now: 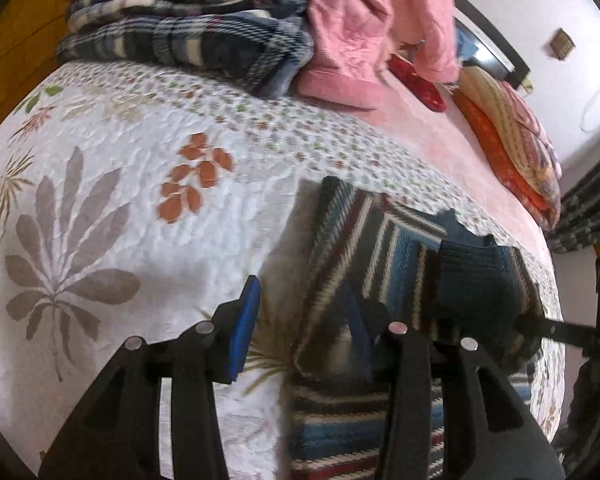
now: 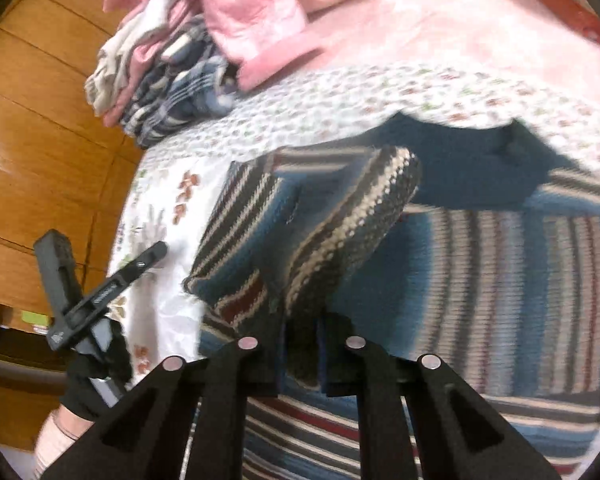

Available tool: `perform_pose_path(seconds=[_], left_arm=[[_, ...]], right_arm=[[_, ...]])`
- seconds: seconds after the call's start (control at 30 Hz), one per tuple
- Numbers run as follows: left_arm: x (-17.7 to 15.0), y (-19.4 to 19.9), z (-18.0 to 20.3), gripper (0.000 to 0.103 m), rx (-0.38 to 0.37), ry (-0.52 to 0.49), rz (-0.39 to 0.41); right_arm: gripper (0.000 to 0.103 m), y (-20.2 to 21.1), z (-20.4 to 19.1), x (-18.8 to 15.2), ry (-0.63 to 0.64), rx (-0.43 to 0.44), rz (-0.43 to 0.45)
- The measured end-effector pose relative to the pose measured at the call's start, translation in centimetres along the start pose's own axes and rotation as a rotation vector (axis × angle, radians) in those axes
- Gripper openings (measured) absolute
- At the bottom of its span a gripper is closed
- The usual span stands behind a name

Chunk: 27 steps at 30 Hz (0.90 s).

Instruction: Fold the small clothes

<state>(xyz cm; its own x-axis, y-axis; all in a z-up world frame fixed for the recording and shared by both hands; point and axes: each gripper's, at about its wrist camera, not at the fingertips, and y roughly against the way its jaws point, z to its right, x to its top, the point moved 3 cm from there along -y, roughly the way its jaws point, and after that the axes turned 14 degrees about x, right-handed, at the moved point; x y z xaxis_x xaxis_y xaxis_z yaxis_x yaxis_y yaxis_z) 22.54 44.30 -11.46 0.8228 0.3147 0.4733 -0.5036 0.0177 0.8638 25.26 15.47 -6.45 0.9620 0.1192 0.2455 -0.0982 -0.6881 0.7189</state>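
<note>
A striped knit sweater in blue, cream, dark grey and red lies on the floral bedspread. My right gripper is shut on a raised fold of a sleeve, which bulges up in front of the fingers. In the left wrist view the same sweater lies to the right, partly folded over itself. My left gripper is open, with the left blue pad over the bedspread and the right finger blurred over the sweater's left edge. The left gripper also shows from the side, held by a black-gloved hand.
A stack of folded plaid and pink clothes sits at the far side of the bed, with loose pink garments beside it. A red item and a folded orange quilt lie at the right. Wooden panelling stands left of the bed.
</note>
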Motion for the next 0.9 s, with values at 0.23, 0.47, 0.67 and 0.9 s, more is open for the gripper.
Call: perform_pose_path(seconds=[0.23,0.47,0.67,0.9], left_arm=[[-2.2,-1.2,4.0,0.043,0.018,-0.152,-0.034],[-3.8,-3.3,3.8,0.044,0.048,-0.17,-0.098],[-2.8,-2.1,3.6,0.045,0.028,-0.119,-0.064],[-3.6,-2.2,5.8,0.051,0.015,-0.184,-0.069]], right_arm=[[0.012,0.5,6.4,-0.2,-0.068,-0.119,-0.03],[0.029,-1.0,7.7,-1.0,-0.067,-0.216,-0.073],[0.036,1.1,2.7,0.7,0.072,-0.261,-0.016],[0.05,-6.0,0.1,0.4,0.159,-0.306,-0.176]])
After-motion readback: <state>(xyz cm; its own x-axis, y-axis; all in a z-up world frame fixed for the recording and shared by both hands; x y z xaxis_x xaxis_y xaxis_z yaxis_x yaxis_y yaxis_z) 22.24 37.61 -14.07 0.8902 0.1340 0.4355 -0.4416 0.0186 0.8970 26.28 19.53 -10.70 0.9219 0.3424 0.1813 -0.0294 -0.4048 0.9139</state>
